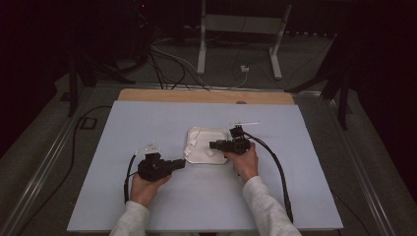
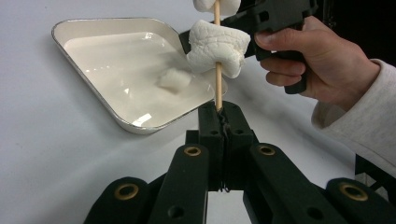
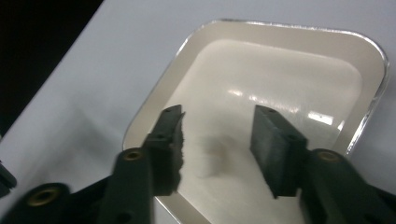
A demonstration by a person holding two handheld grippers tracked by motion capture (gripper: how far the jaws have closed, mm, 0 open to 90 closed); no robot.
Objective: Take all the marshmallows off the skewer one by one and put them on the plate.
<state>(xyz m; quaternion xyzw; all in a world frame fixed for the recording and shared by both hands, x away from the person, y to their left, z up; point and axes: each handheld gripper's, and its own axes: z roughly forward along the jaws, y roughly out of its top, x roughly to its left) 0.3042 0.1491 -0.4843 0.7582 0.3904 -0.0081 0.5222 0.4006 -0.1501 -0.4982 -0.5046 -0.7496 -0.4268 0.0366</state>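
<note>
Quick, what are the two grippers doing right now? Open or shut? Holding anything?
Left gripper: shut on the wooden skewer, which has marshmallows threaded on it.
Right gripper: open, nothing between its jaws, above the white tray.

My high view sits above the person's side of the bench (image 1: pixel 147 206) and looks forward and down, far enough off to take in the whole top and the floor beyond it. My left gripper view rides low on its own jaws and looks along them, close to the bench, toward the white tray (image 2: pixel 93 32) and the right hand (image 2: pixel 322 65) just past it. My right gripper view looks steeply down along its jaws from very near, straight into that tray (image 3: pixel 280 60). The tray (image 1: pixel 196 132) is the part all three views share; the high view sees it small, mid-bench.
</note>
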